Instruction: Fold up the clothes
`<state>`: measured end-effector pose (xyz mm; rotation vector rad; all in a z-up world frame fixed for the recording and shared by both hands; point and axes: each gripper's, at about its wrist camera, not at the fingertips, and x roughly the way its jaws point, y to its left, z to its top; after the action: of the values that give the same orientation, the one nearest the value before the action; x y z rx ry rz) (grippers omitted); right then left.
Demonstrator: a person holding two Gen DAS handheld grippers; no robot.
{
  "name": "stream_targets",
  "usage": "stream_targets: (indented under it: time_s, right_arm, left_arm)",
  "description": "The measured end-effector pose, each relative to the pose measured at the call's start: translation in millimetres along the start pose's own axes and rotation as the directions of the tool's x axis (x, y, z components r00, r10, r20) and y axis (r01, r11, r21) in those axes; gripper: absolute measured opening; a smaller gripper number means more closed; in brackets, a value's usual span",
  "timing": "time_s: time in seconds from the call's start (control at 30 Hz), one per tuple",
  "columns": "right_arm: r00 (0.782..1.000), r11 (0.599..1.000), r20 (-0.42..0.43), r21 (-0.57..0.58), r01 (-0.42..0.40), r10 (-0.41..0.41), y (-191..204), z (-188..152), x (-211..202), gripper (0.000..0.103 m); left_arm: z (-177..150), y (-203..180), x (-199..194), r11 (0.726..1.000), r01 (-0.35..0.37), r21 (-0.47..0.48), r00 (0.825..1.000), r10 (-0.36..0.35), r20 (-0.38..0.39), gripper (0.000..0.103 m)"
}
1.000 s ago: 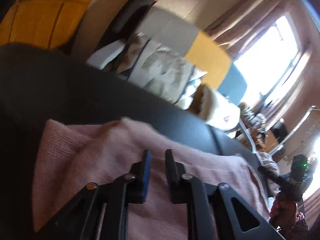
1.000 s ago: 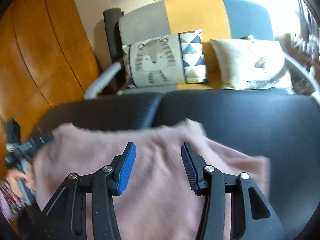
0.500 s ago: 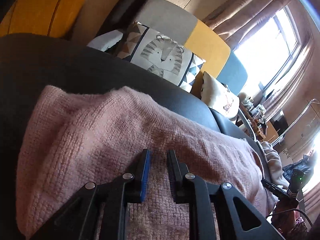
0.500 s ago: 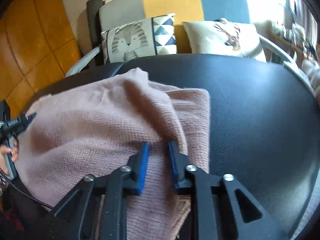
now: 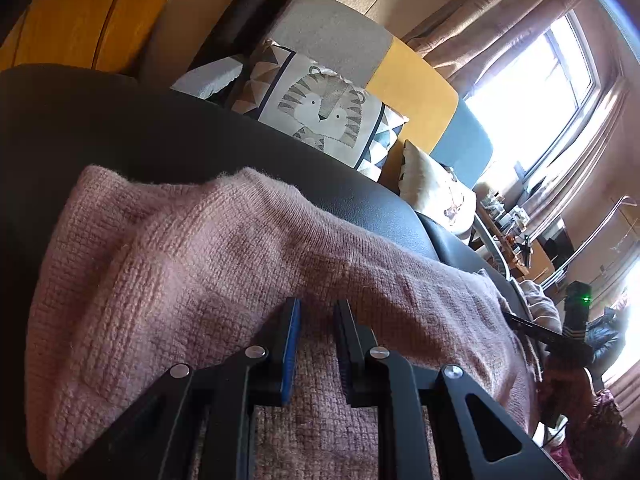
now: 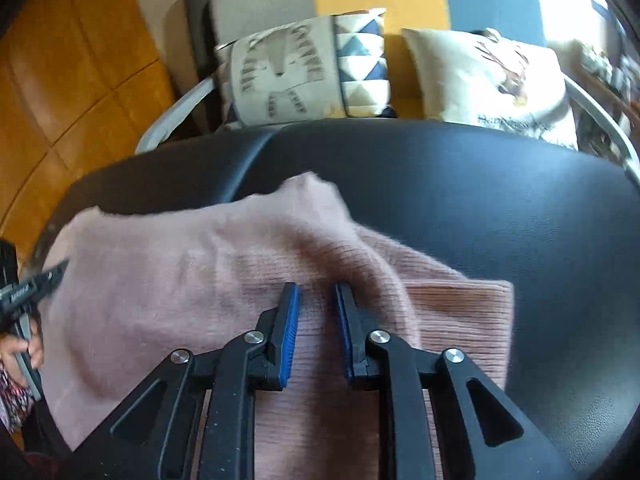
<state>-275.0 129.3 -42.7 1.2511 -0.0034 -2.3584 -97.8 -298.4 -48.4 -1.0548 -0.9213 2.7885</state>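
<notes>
Black cushion point(image 6: 500, 216): fills 12 to 3 o'clock.
Pink sweater point(image 6: 168, 264): lies on it, 9 o'clock.
My right gripper point(image 6: 317, 300): jaws just closing, pinching a sweater fold.
My left gripper point(image 5: 317, 316): narrow, clamped on sweater.

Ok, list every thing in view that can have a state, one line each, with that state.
pink knit sweater: partly folded, lying bunched on the black padded surface.
left gripper: shut on sweater fabric.
right gripper: jaws just been closing, now pinching a sweater fold.
tiger cushion: upright against the chair back.
cream cushion: leaning beside it.
curtains: drawn aside.
</notes>
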Motion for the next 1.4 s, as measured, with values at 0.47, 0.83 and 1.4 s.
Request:
stream_targets:
  time_s: [0.47,0.83,1.4]
  right_arm:
    - [0.995,0.983,-0.056,-0.168,0.072,-0.083,41,34,31,0.014]
    - [0.986,0.981,0.030,0.113,0.160,-0.164,-17,11,1,0.037]
    - [0.996,0.976,0.083,-0.215,0.030,-0.013,93,-125,-93,0.024]
  left_arm:
    - [0,2,-1,1.000,0.012,-0.003,1.000,-0.012,0.000,0.017]
    - [0,5,-1,1.000,0.027,-0.014,1.000,-0.027,0.001,0.017]
    - [-73,-98,-59,0.955,0.055,0.291,0.998,-0.060,0.010,0.018]
